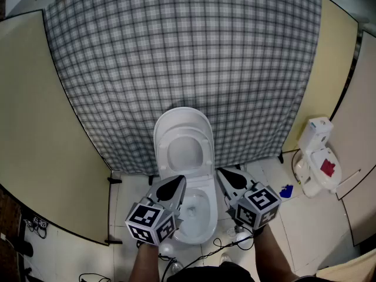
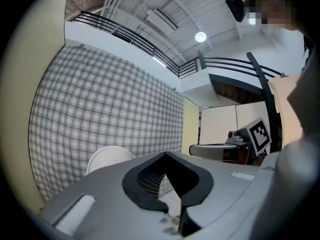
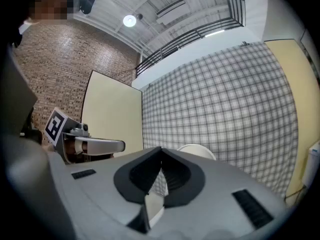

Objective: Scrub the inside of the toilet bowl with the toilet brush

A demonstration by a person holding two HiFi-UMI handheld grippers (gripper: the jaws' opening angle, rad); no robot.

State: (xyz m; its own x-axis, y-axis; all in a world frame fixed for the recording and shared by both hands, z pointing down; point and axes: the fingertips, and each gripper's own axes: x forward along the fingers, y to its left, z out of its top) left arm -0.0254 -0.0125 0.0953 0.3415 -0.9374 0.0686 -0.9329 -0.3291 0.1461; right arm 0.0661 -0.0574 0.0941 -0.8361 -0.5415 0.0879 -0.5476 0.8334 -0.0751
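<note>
Nearest, left gripper [image 1: 176, 184] and right gripper [image 1: 227, 175], jaws together, empty, over the toilet bowl [image 1: 207, 227]; toilet brush (unseen) likely light, stiff; grip its handle.

Head view: from above, facing steeply down on the toilet [image 1: 202, 231], with the left gripper [image 1: 178, 183] and right gripper [image 1: 223, 174] close beneath. Gripper views: low and level, each along its own jaws toward the checked curtain [image 3: 225, 99]. Both share the raised lid [image 2: 107, 158], and each catches the other gripper at its edge.
</note>
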